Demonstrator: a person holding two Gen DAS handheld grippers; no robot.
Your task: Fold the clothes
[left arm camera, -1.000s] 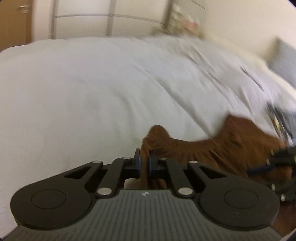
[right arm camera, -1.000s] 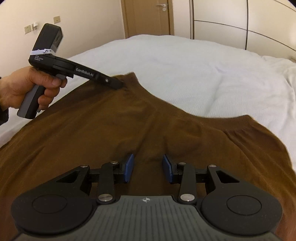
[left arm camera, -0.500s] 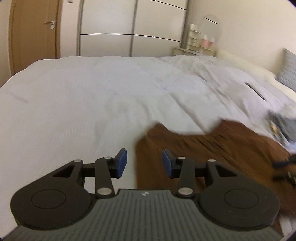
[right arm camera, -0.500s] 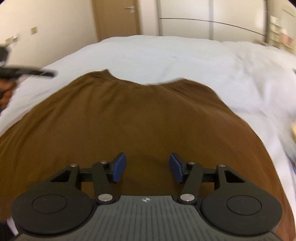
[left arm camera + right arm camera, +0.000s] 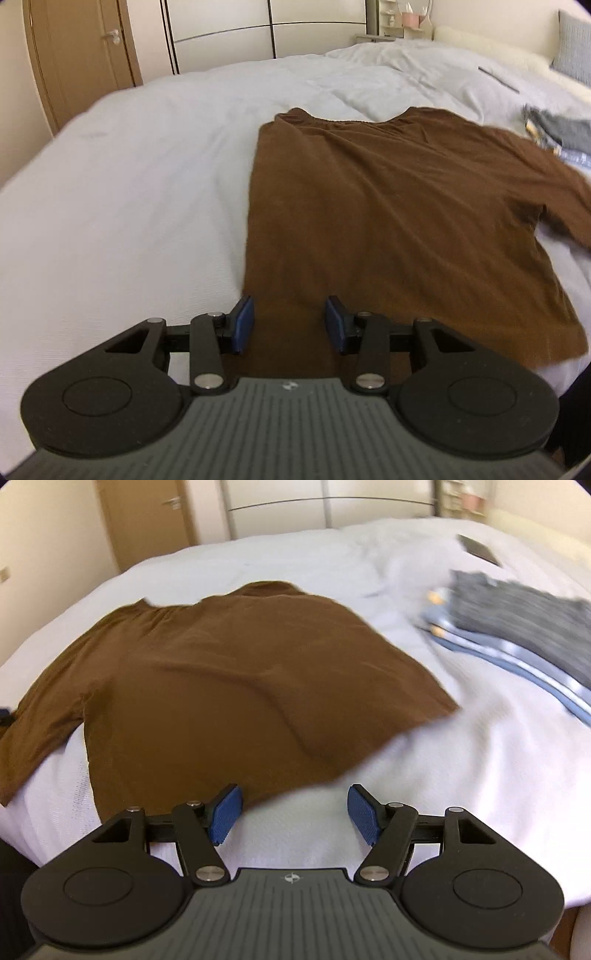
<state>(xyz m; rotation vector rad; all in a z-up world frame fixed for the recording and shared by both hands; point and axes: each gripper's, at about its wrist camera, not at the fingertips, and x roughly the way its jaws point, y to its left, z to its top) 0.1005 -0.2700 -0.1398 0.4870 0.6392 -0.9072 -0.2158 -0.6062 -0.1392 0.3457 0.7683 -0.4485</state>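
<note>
Left wrist view, jaws: the left gripper (image 5: pixel 289 324) stands wide apart and empty over the near hem of the brown shirt (image 5: pixel 399 221); a second ago it was clamped on a raised bunch of this cloth, so it has let go and drawn back.
Right wrist view, jaws: the right gripper (image 5: pixel 294 814) is spread wider than before and holds nothing; it now hangs off the shirt's near edge, over bare white bed (image 5: pixel 461 760), where earlier it was over the middle of the cloth.
Shirt: the brown shirt (image 5: pixel 236 686) lies spread on the bed, collar at the far end, hem toward both grippers, one sleeve out to each side; its right side is blurred in this view, so how flat that edge lies cannot be told.
Neighbours: a stack of grey and blue clothes (image 5: pixel 517 627) lies on the bed to the right, near the shirt.
Meaning for the task: laying out looks finished; no fold shows yet. The next step is probably a sleeve or side folded inward.
</note>
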